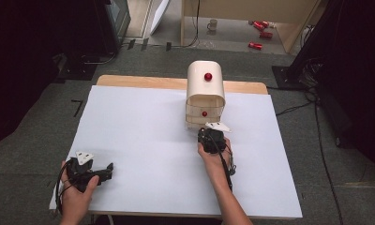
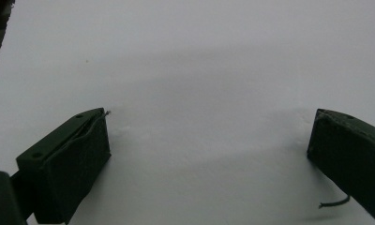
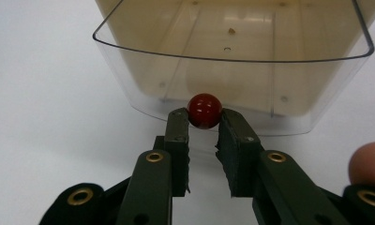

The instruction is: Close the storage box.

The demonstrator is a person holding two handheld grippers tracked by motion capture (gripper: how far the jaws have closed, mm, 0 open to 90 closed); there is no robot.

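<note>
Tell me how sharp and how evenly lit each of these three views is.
High view: soft overall, dark at both sides, the white table bright. Left gripper view: blurred, with broad faint shadows on the table between the open jaws. Right gripper view: sharpest, the red knob glinting between the right gripper pads, the clear drawer slightly hazy.

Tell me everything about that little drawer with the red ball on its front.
The drawer is a clear, tan-tinted plastic tray with rounded corners, pulled partly out of the bottom of a cream cabinet on the white table. It looks empty. Its glossy red knob is pinched between the jaws of the right gripper.
</note>
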